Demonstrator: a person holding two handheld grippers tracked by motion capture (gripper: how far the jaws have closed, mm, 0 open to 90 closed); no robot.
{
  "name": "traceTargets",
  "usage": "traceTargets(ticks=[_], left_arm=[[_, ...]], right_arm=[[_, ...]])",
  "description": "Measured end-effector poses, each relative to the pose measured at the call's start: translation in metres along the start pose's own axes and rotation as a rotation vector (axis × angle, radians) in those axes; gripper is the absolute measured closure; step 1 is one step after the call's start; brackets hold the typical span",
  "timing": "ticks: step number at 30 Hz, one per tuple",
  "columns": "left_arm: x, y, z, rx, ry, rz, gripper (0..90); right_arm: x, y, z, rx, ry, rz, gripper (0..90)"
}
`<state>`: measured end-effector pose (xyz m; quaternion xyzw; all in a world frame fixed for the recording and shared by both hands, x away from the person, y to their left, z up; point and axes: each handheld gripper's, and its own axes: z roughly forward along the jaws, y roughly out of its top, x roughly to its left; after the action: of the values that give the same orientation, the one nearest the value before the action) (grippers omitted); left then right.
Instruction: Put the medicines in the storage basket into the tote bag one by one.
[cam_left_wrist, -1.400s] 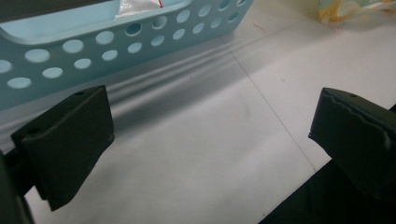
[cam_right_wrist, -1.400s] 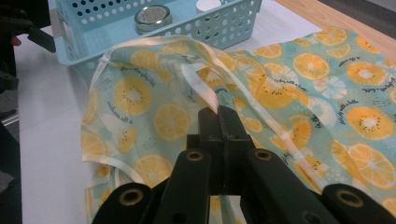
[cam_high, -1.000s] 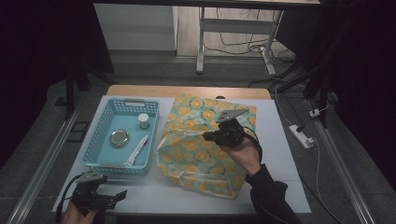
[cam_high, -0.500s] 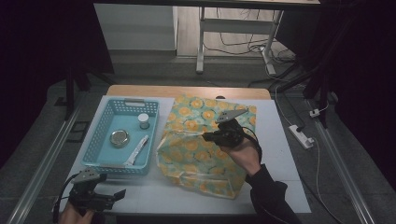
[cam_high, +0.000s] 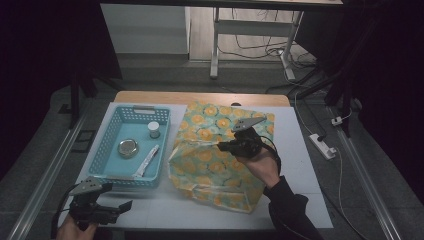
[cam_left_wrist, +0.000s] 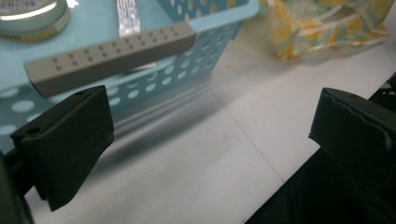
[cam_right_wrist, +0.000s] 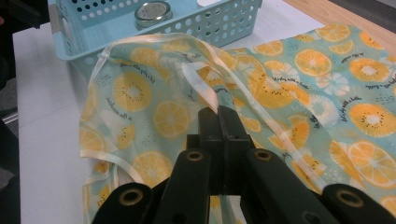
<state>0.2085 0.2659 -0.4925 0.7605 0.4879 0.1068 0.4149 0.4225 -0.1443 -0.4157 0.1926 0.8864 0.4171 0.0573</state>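
At the middle of the counter (cam_high: 310, 150), the rim of a citrus-print bag (cam_high: 215, 160) is pinched between the clenched jaws of the right gripper (cam_high: 222, 146), a fold of the pale-edged mouth being drawn up between the two black jaws in the right gripper view (cam_right_wrist: 219, 100). The step in hand is judged to be the opening of the bag, its mouth being lifted and held toward the blue basket (cam_high: 107, 160) just beside it. Near the front edge of the counter, the left gripper (cam_high: 122, 206) is held low with its jaws spread and nothing between them, the basket's near wall (cam_left_wrist: 154, 79) lying just ahead of it and the bag farther off to its right. Inside the basket a round tin (cam_high: 128, 147), a small white-capped jar (cam_high: 154, 129) and a flat sachet (cam_high: 149, 159) are seen. The next move is thought to call for the free gripper to be carried over the basket wall and closed on one of these items, while the bag's mouth is kept raised and wide enough to receive it.
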Motion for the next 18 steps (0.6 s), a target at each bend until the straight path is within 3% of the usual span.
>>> traceTargets(ticks=[5, 12, 18], left_arm=[[0.000, 0.005, -0.005, -0.028, 0.007, 0.012, 0.0], [0.000, 0.012, -0.005, -0.015, 0.014, 0.025, 0.0], [0.002, 0.020, -0.005, -0.004, 0.010, 0.004, 0.0]], right_arm=[[0.001, 0.000, 0.000, 0.001, 0.001, -0.004, 90.0], [0.001, 0.000, -0.002, -0.004, 0.003, -0.005, 90.0], [0.001, 0.001, -0.003, -0.010, 0.004, -0.006, 90.0]])
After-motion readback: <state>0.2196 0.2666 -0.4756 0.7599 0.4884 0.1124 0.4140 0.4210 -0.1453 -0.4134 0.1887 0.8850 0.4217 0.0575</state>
